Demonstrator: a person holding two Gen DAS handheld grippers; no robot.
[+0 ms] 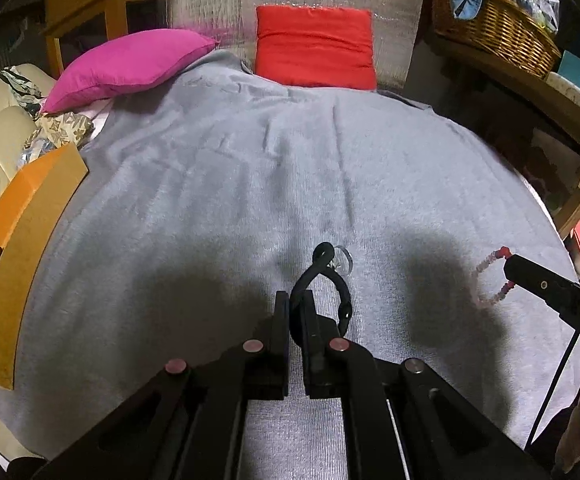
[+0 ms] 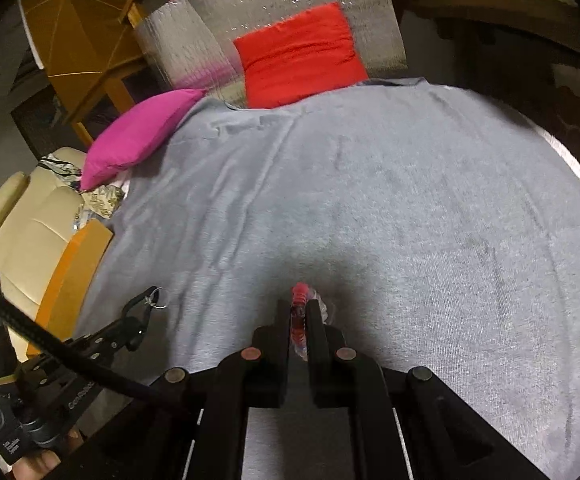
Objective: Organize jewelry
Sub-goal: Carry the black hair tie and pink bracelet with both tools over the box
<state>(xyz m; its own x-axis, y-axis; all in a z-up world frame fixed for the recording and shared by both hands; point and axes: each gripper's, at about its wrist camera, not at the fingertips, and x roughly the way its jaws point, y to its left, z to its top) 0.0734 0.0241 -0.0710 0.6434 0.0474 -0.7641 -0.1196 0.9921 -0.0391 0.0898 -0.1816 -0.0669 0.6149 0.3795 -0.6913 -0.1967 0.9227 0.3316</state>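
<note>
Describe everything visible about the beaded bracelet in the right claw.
The beaded bracelet is a loop of small round beads, glossy red along one stretch and pale pink to clear along the rest, looking like glass or plastic. The right claw is shut on it, fingers pinching the red section edge-on, with clear beads bulging out beside one finger. From the left wrist view the loop hangs slack beyond the fingertips, above the grey blanket. Whether its lowest beads touch the blanket cannot be told. No clasp shows.

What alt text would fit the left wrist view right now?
The left hand-held gripper is shut on a black cord bracelet carrying a small silver ring, held above a grey blanket. At right, the right hand-held gripper holds a pink beaded bracelet; an orange cardboard box sits at left.
</note>
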